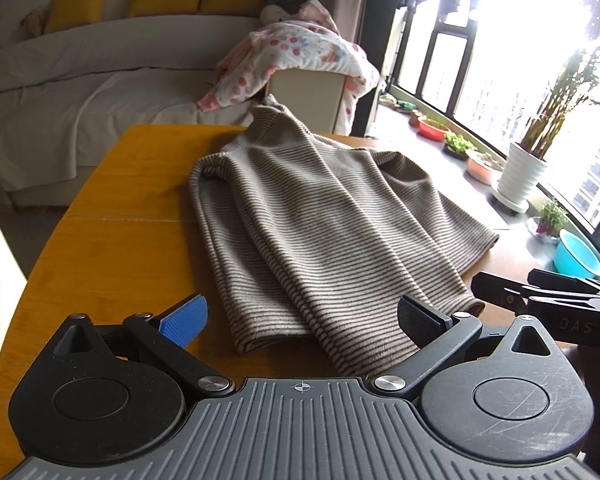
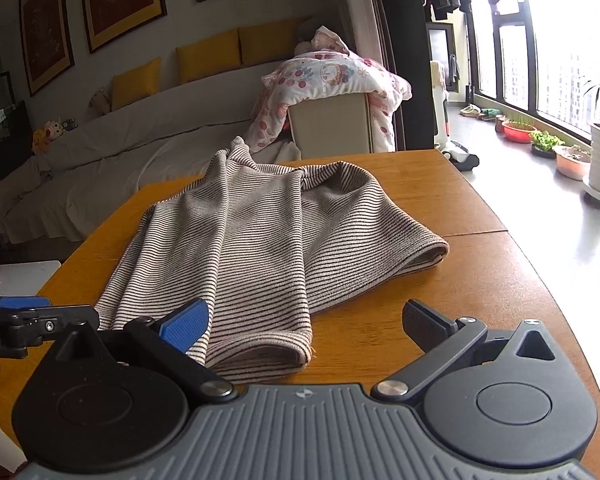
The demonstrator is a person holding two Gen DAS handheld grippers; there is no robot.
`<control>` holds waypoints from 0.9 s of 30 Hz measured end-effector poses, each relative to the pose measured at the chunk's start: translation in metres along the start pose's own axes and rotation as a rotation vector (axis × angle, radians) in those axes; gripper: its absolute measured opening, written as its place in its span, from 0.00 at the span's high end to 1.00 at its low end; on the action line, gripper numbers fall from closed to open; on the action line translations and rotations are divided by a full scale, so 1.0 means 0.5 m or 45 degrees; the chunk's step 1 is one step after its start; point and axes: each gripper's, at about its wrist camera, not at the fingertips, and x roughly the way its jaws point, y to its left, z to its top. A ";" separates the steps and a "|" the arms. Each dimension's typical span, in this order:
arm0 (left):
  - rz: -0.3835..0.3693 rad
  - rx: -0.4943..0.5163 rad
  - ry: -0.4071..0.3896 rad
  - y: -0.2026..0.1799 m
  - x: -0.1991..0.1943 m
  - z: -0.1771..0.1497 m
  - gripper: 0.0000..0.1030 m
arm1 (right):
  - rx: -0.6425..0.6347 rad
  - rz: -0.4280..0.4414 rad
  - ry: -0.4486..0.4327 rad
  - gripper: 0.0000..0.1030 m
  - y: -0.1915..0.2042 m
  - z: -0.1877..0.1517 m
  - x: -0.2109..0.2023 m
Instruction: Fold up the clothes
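Note:
A grey-brown striped sweater (image 1: pixel 308 220) lies partly folded on the wooden table (image 1: pixel 132 208), its collar at the far edge and its sleeves laid lengthwise toward me. It also shows in the right wrist view (image 2: pixel 260 232). My left gripper (image 1: pixel 300 322) is open, its fingers spread on either side of the sweater's near hem, just above it. My right gripper (image 2: pixel 306 324) is open too, over the near sleeve cuff and bare table (image 2: pixel 440 280). Neither holds anything. Each gripper shows at the edge of the other's view.
A sofa (image 1: pixel 80 72) with yellow cushions stands beyond the table. A floral quilt (image 1: pixel 300 52) drapes a box behind the table's far edge. Potted plants (image 1: pixel 528 160) and bowls line the window sill at the right. A white unit (image 2: pixel 16 276) stands left of the table.

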 end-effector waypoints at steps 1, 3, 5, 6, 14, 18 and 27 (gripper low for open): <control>-0.033 -0.011 0.005 0.004 0.012 0.012 0.00 | 0.003 0.001 0.009 0.00 -0.005 0.013 0.018; -0.078 -0.023 0.003 0.014 0.039 0.038 0.00 | 0.009 -0.011 0.026 0.00 -0.014 0.041 0.056; -0.116 -0.029 -0.003 0.024 0.065 0.063 0.00 | 0.017 -0.020 0.029 0.00 -0.023 0.076 0.099; -0.137 -0.025 -0.007 0.029 0.081 0.076 0.00 | 0.021 -0.024 0.030 0.00 -0.027 0.093 0.121; -0.245 -0.230 0.154 0.115 0.205 0.123 0.00 | 0.211 0.158 0.174 0.00 -0.077 0.163 0.308; -0.291 -0.264 0.165 0.139 0.214 0.110 0.00 | 0.114 0.127 0.211 0.00 -0.066 0.143 0.294; -0.444 -0.097 0.220 0.113 0.147 0.051 0.00 | 0.045 0.075 0.303 0.00 -0.059 0.053 0.133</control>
